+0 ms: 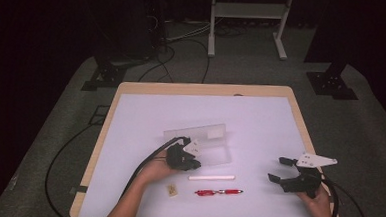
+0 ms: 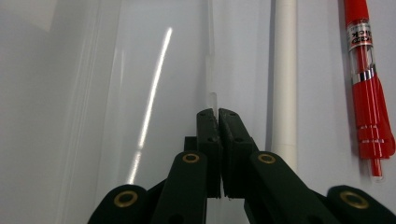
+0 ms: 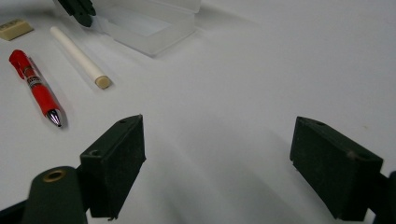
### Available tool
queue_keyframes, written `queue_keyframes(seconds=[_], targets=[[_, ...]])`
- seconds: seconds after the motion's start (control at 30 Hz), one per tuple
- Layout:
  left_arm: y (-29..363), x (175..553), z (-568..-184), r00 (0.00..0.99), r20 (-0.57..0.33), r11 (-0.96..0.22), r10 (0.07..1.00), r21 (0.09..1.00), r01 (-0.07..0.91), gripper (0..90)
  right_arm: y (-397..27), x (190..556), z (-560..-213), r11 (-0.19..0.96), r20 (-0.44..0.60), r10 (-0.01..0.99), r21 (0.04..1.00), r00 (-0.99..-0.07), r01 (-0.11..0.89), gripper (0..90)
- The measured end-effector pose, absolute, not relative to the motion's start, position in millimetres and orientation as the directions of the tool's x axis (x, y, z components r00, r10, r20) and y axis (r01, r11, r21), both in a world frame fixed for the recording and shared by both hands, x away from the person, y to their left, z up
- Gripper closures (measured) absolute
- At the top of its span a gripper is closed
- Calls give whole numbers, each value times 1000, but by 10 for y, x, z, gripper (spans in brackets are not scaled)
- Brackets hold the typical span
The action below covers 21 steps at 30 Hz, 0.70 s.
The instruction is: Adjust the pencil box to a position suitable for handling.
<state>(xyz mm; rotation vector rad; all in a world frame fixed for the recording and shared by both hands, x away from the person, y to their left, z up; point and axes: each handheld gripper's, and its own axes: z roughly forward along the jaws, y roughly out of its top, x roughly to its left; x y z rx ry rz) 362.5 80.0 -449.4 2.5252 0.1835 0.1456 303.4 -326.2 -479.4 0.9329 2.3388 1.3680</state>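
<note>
From the high view, the left gripper (image 1: 192, 161) sits at the near edge of the clear plastic rectangular case (image 1: 207, 142). Left gripper view: jaws clenched on the case's thin wall (image 2: 212, 100) (white stick (image 2: 284, 79) just beside it). Right gripper view: right gripper (image 3: 219, 163) gaping, nothing held, well away from the case (image 3: 149, 23).

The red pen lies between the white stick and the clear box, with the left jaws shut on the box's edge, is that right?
Not quite. The white stick lies between the red pen and the clear box; the pen is the outermost. The high view shows that order. The rest holds: the left gripper has its jaws shut on the box's thin edge, as the left gripper view shows.
</note>
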Motion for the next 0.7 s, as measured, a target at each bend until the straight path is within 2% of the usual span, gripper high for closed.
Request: queue_keyframes(seconds=[0.37, 0.7], targets=[[832, 3562, -4371, 984, 64, -783, 167, 615, 93, 759, -3260, 3033, -4794, 346, 81, 651, 853, -755, 391, 170], [790, 3465, -4307, 988, 31, -759, 151, 644, 96, 713, -3256, 3034, -4795, 347, 80, 651, 853, -754, 390, 170]])
